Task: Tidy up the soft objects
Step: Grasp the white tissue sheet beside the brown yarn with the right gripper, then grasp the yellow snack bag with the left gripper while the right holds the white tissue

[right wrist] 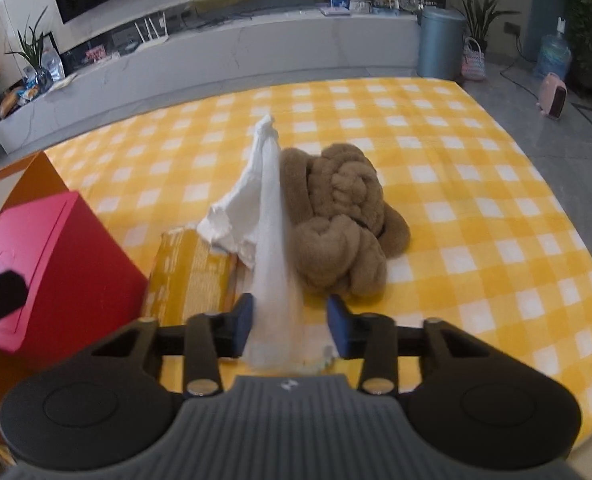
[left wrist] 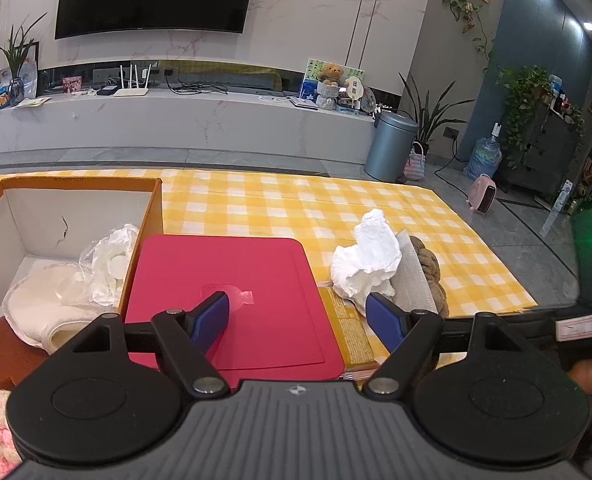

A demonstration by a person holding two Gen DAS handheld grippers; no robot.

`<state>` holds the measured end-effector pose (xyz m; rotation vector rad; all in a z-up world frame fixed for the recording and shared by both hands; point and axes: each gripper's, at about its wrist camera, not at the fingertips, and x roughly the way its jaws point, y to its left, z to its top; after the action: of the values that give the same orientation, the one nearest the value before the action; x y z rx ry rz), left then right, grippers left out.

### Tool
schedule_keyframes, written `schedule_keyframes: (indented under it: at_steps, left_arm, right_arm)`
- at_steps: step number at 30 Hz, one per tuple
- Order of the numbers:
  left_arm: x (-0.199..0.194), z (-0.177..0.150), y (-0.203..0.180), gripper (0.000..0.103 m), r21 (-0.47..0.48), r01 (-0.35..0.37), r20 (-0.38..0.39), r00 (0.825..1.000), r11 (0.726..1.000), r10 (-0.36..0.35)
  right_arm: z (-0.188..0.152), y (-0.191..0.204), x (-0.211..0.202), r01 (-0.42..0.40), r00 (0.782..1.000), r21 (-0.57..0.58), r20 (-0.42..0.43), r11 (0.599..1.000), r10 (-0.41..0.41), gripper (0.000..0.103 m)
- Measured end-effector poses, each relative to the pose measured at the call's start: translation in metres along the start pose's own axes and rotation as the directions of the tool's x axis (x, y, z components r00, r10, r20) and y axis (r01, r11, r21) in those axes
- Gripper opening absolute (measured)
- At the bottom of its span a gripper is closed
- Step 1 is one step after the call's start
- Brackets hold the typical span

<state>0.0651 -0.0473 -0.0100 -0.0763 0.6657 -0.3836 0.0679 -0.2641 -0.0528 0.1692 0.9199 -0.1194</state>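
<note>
Covering the table, a yellow checked cloth (right wrist: 455,184); grey floor (left wrist: 535,232) beyond

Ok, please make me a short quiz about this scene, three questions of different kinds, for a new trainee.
1. True or false: the left gripper holds the pink lid.
2. Multiple choice: what lies right beside the brown knotted cushion on the checked cloth?
A. a white crumpled cloth
B. a green bottle
C. a black shoe
3. Fill in: the white soft items already put away lie in the ______ box.

Key
1. False: its jaws stand wide open above the lid, nothing between them.
2. A
3. orange
</note>
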Motion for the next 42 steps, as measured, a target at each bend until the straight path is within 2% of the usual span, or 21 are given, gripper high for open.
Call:
schedule_keyframes:
  at_steps: [7,9,11,14,17,24,29,31,34,37,40,42]
  left_arm:
    - [-0.001,-0.002,-0.004,0.091,0.017,-0.01,-0.001,1.0,1.0,0.01]
    - [-0.001,-0.003,-0.005,0.091,0.019,-0.003,-0.002,1.0,1.0,0.003]
    - [-0.001,-0.003,-0.007,0.091,0.021,0.001,-0.003,1.0,1.0,-0.001]
    - [-0.002,-0.003,-0.01,0.091,0.029,0.006,-0.006,1.0,1.0,-0.006]
    - [-0.006,-0.001,-0.013,0.091,0.041,0.003,-0.008,1.0,0.999,-0.003]
    - [-0.023,0.01,-0.042,0.091,0.124,-0.019,0.016,1.0,0.992,0.017]
    - [-0.007,0.015,-0.082,0.091,0.255,-0.086,-0.04,0.994,0.963,0.1]
    - [0.007,0.015,-0.097,0.091,0.297,-0.069,-0.075,0.993,0.952,0.096]
    - [0.033,0.018,-0.111,0.091,0.3,-0.075,-0.169,0.977,0.951,0.131]
    - [0.06,0.016,-0.118,0.088,0.3,-0.111,-0.26,0.946,0.948,0.193]
    - [0.084,0.011,-0.123,0.087,0.333,-0.159,-0.288,0.921,0.929,0.261]
    - [0.098,0.007,-0.127,0.087,0.357,-0.194,-0.295,0.905,0.914,0.308]
  right_arm:
    - [0.006,0.009,0.024,0.042,0.999,-0.036,-0.008,0.998,-0.042,0.041]
    - [0.005,0.008,0.031,0.061,0.998,-0.034,-0.021,0.998,-0.061,0.038]
    - [0.003,0.003,0.035,0.045,0.998,-0.013,-0.042,0.999,-0.046,0.015]
    - [0.004,0.002,0.032,0.048,0.998,-0.022,-0.041,0.999,-0.049,0.003]
    - [0.006,-0.001,0.013,0.024,1.0,-0.011,0.004,1.0,-0.024,0.0]
    - [0.016,-0.036,-0.048,-0.075,0.989,0.164,0.14,0.984,0.052,0.0]
    - [0.02,-0.056,-0.081,-0.126,0.969,0.193,0.233,0.973,0.079,0.0]
    - [0.019,-0.066,-0.088,-0.136,0.964,0.209,0.253,0.968,0.081,0.0]
    - [0.017,-0.08,-0.094,-0.099,0.962,0.239,0.271,0.966,0.031,0.0]
    - [0.014,-0.098,-0.101,-0.086,0.955,0.313,0.297,0.946,-0.011,0.0]
    - [0.013,-0.108,-0.105,-0.137,0.949,0.325,0.314,0.936,0.03,0.0]
    - [0.013,-0.11,-0.101,-0.15,0.954,0.318,0.296,0.936,0.052,0.0]
